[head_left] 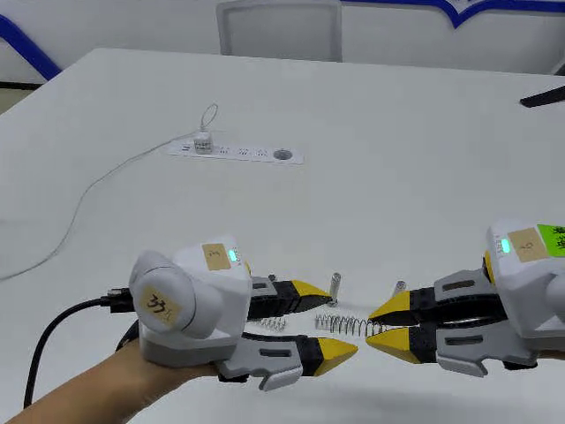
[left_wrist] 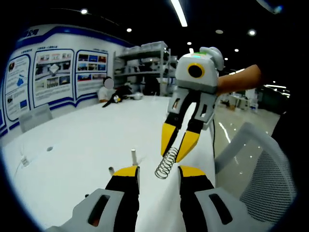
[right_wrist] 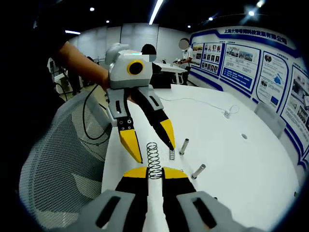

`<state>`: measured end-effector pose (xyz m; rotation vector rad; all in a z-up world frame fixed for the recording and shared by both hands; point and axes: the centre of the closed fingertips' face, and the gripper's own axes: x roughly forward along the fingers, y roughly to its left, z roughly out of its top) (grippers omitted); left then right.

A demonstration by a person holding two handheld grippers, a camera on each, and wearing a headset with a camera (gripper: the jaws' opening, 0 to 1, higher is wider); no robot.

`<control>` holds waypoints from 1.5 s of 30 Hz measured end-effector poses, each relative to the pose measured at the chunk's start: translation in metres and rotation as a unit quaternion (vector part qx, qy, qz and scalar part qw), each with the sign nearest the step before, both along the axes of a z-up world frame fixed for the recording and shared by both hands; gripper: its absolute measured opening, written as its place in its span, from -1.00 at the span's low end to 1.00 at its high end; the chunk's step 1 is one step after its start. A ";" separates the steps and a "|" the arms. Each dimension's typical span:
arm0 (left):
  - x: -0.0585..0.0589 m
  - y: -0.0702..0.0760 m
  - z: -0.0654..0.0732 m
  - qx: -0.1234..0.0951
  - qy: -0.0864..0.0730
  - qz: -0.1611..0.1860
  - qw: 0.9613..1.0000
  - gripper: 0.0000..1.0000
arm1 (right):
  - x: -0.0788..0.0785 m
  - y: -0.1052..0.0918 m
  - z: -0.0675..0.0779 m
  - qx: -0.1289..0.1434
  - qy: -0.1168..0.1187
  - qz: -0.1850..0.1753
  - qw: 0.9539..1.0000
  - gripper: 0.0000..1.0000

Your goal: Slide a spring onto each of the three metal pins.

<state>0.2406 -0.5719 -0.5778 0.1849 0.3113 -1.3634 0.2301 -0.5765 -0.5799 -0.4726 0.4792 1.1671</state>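
R tongs (head_left: 372, 326) pinch spring (head_left: 340, 324) (L tongs (head_left: 335, 318) agape).

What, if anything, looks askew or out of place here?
Nothing clearly wrong. The right claw grips a spring by one end. One pin looks tilted beside an upright pin, though the fisheye may exaggerate that.

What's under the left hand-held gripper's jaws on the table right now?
A short spring shows between the left hand-held gripper's open jaws. The upper jaw covers part of it, so I can't tell whether it sits on a pin.
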 end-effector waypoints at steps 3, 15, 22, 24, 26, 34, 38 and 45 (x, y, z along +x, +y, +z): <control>-0.003 -0.002 -0.001 0.004 -0.003 -0.009 1.000 -0.41 | -0.002 0.001 -0.001 -0.001 0.003 0.003 1.000 -0.80; -0.010 -0.004 -0.005 0.020 -0.010 -0.035 0.999 -0.71 | -0.004 0.004 -0.002 0.000 0.009 0.009 1.000 -0.80; -0.013 -0.005 -0.003 0.033 -0.046 -0.050 0.997 -0.78 | -0.004 0.002 0.000 0.001 0.008 0.014 1.000 -0.79; -0.013 -0.006 -0.003 0.032 -0.058 -0.052 0.996 -0.79 | -0.003 0.002 0.002 0.000 0.004 0.016 1.000 -0.78; -0.014 -0.006 -0.002 0.035 -0.068 -0.057 0.995 -0.80 | -0.003 0.002 0.002 -0.001 0.003 0.020 1.000 -0.77; -0.015 -0.003 0.000 0.038 -0.080 -0.074 0.993 -0.81 | -0.005 0.004 -0.001 -0.009 0.000 0.036 0.999 -0.72; -0.015 -0.002 0.002 0.037 -0.084 -0.078 0.993 -0.81 | -0.003 0.005 0.001 -0.005 -0.021 0.043 0.999 -0.76; -0.017 -0.001 0.004 0.034 -0.087 -0.082 0.992 -0.81 | -0.007 0.006 0.006 0.021 0.009 0.035 0.999 -0.79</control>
